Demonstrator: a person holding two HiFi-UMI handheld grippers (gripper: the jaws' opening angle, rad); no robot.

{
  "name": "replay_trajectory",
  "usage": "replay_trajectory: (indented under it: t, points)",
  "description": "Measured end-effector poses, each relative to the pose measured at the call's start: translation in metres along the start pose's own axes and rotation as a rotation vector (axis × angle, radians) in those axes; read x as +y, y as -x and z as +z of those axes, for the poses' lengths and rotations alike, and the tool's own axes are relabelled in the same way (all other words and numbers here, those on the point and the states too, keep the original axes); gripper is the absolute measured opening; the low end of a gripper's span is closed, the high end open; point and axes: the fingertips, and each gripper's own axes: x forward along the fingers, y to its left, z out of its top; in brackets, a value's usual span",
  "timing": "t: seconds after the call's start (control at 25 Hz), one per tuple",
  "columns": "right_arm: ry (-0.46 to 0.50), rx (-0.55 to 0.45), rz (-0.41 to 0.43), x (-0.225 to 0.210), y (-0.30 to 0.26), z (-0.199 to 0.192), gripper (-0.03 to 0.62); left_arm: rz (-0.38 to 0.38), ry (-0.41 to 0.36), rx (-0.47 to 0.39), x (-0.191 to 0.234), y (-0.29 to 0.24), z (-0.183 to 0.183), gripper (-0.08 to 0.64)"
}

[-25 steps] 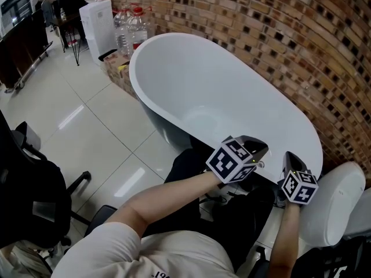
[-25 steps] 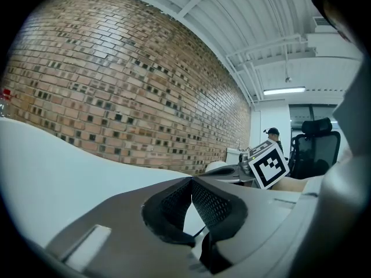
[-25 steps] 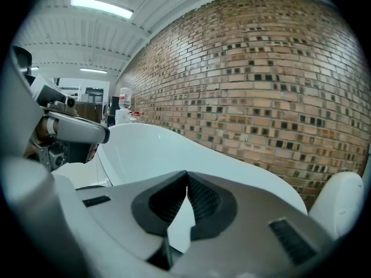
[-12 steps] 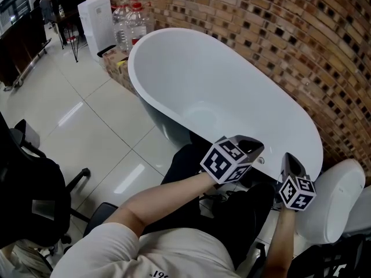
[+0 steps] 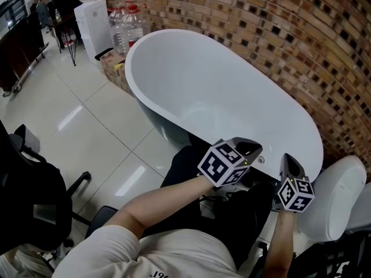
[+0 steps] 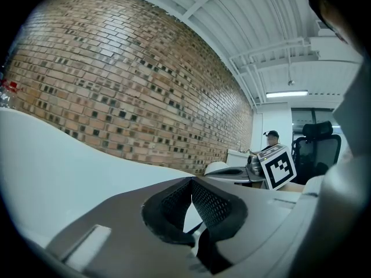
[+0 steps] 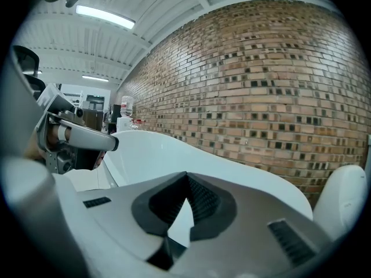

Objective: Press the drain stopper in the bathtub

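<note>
The white oval bathtub (image 5: 152, 44) runs along the brick wall, and I cannot make out a drain stopper on its pale floor. My left gripper (image 5: 257, 147) hovers over the tub's near rim, its jaws shut with nothing between them. My right gripper (image 5: 288, 158) is just to its right at the same rim, also shut and holding nothing. In the left gripper view the left gripper (image 6: 191, 182) points along the bathtub (image 6: 46, 149) edge. In the right gripper view the right gripper (image 7: 186, 178) faces the bathtub (image 7: 168, 146) interior.
A brick wall (image 5: 278, 39) backs the tub. A white rounded fixture (image 5: 333, 201) stands right of my right hand. Water bottles (image 5: 130, 22), a white appliance (image 5: 95, 19) and a box (image 5: 113, 68) sit past the tub's far end. A black office chair (image 5: 29, 201) is at left.
Both grippers have drifted slightly back toward me at the tub's near rim. Their jaws have stayed shut throughout.
</note>
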Motion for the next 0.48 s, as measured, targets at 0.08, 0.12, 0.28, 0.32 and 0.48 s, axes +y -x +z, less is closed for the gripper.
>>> replay_trajectory:
  t: [0.08,0.12,0.28,0.32,0.48]
  points:
    - [0.005,0.004,0.0,0.0,-0.0012,-0.0009,0.017,0.002,-0.001,0.001,0.0015,-0.0001,-0.0002,0.006]
    - [0.009,0.006,0.002,0.0004,-0.0021,-0.0013,0.017,0.003,-0.001,0.001,0.0024,-0.0003,-0.0005,0.006]
    - [0.02,0.015,0.013,0.0036,-0.0065,-0.0037,0.017,0.003,0.004,0.004,0.0051,-0.0014,-0.0037,0.006]
    - [0.021,0.018,0.015,0.0041,-0.0074,-0.0046,0.017,0.003,0.006,0.005,0.0057,-0.0014,-0.0046,0.006]
    - [0.021,0.027,0.018,0.0065,-0.0101,-0.0075,0.017,0.006,0.008,0.008,0.0084,-0.0003,-0.0068,0.006]
